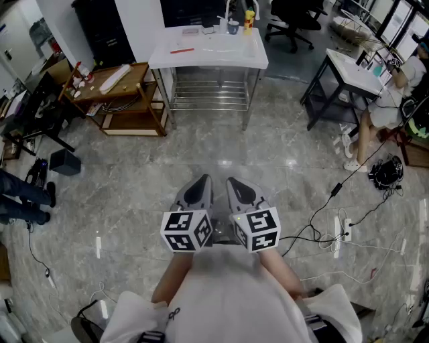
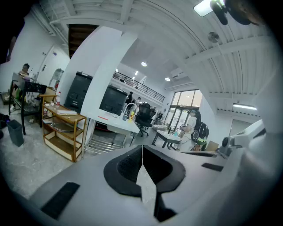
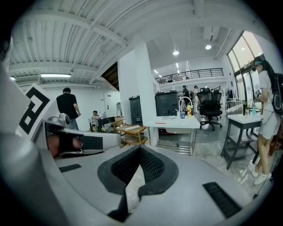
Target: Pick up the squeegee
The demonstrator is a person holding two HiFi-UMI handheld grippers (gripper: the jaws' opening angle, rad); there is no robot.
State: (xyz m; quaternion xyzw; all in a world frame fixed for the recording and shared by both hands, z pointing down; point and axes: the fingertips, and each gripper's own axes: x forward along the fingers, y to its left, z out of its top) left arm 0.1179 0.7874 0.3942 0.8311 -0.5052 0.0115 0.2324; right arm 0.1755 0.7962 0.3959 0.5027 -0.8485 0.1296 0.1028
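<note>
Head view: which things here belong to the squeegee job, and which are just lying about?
Job: left claw and right claw, both shut and empty; perhaps the white table ahead. No squeegee recognisable from here.
Lying about: wooden cart, power strip, office chair.

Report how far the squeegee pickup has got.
Done: nothing yet. In hand: nothing; left tongs and right tongs are shut and empty, side by side above the floor. Left: everything; reach the white table ahead, locate the squeegee, which I cannot make out from here, and grip it.
</note>
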